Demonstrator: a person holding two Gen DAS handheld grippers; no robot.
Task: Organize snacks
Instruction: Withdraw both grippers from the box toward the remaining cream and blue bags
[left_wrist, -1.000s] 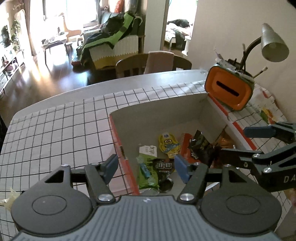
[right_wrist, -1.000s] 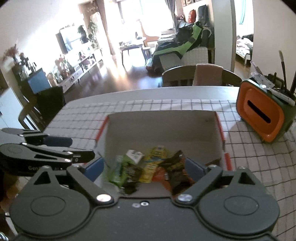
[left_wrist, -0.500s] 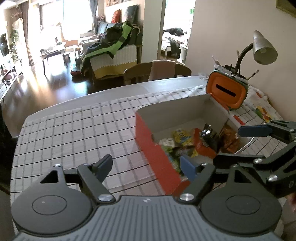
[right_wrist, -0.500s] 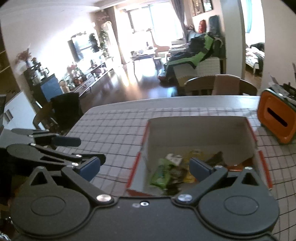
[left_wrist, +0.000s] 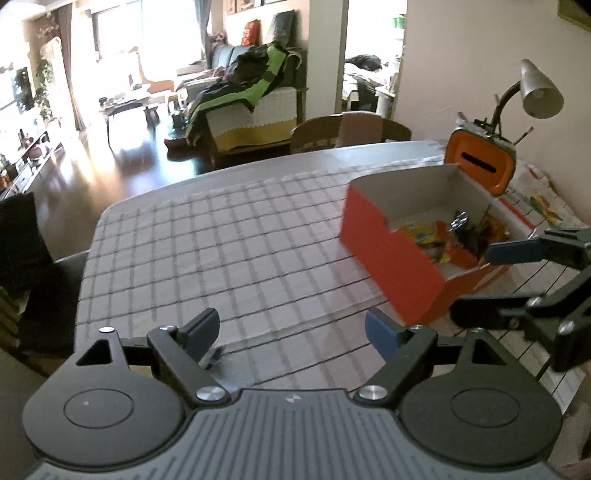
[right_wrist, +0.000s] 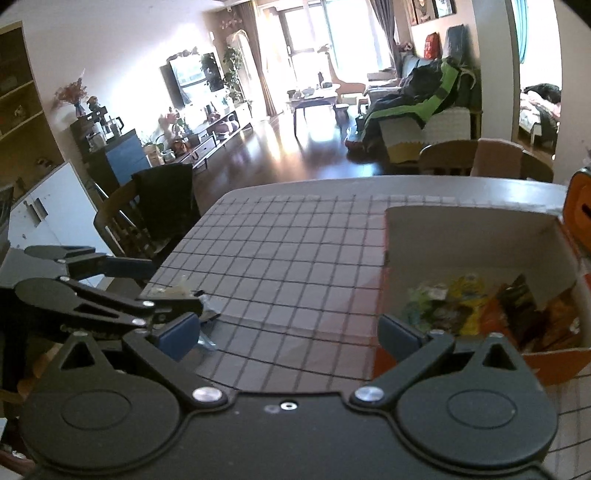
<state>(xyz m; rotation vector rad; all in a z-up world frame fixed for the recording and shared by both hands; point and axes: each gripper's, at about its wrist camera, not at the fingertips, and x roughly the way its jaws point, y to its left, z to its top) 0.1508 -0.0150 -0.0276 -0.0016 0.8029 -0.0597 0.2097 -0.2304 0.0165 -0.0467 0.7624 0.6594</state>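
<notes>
Open cloth: wide checked tablecloth (left_wrist: 221, 251) bare across the middle and far left of the table, free for passing.
Right side: orange box (left_wrist: 391, 266) with raised walls, blocking level travel; open from above only, snack packets (right_wrist: 480, 306) covering its floor.
Far right corner: orange holder (left_wrist: 480, 166) and lamp (left_wrist: 539, 92) crowded just behind the box.
Near left edge: small wrappers (right_wrist: 184, 295) on the cloth.
Table rim: dark-draped chair (right_wrist: 159, 214) at left, wooden chair (left_wrist: 347, 133) at far side.

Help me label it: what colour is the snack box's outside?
Orange-red outside, white inside; clearest in the left wrist view.
</notes>
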